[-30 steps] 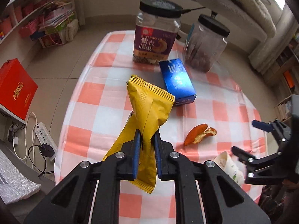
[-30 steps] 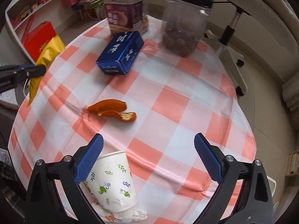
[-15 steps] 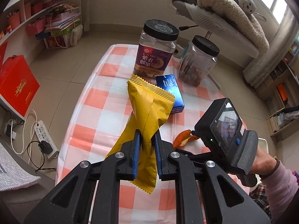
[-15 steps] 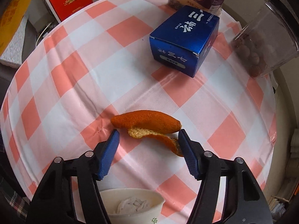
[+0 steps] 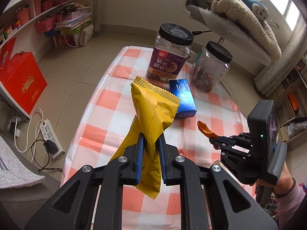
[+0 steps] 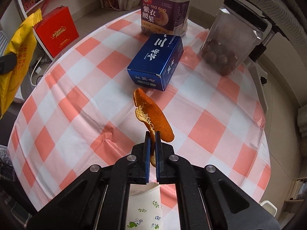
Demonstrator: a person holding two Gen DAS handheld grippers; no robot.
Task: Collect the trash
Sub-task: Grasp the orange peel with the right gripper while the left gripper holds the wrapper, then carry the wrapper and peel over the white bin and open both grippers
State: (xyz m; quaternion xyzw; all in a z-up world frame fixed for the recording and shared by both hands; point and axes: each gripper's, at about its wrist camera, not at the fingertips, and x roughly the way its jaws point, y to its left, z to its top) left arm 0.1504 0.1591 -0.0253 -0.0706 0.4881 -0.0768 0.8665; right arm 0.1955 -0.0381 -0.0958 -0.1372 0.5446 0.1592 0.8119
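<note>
My left gripper (image 5: pixel 150 140) is shut on a yellow snack wrapper (image 5: pixel 153 115) and holds it up above the near-left part of the checked table (image 5: pixel 107 99). The wrapper also shows at the left edge of the right wrist view (image 6: pixel 18 57). My right gripper (image 6: pixel 152 134) is shut on an orange peel (image 6: pixel 151 115) and holds it lifted above the table. The peel (image 5: pixel 206 129) and right gripper (image 5: pixel 215 140) show at the right of the left wrist view. A paper cup (image 6: pixel 143 207) with leaf print sits under the right gripper, with crumpled tissue inside.
A blue box (image 6: pixel 156 63) lies mid-table. Behind it stand a purple-labelled nut jar (image 6: pixel 165 9) and a clear jar of nuts (image 6: pixel 232 44). A red box (image 5: pixel 21 84) and a power strip (image 5: pixel 50 134) are on the floor at the left. A chair (image 5: pixel 230 19) stands behind the table.
My right gripper closed on the orange peel and lifted it off the table. The left gripper kept holding the yellow wrapper and rose a little.
</note>
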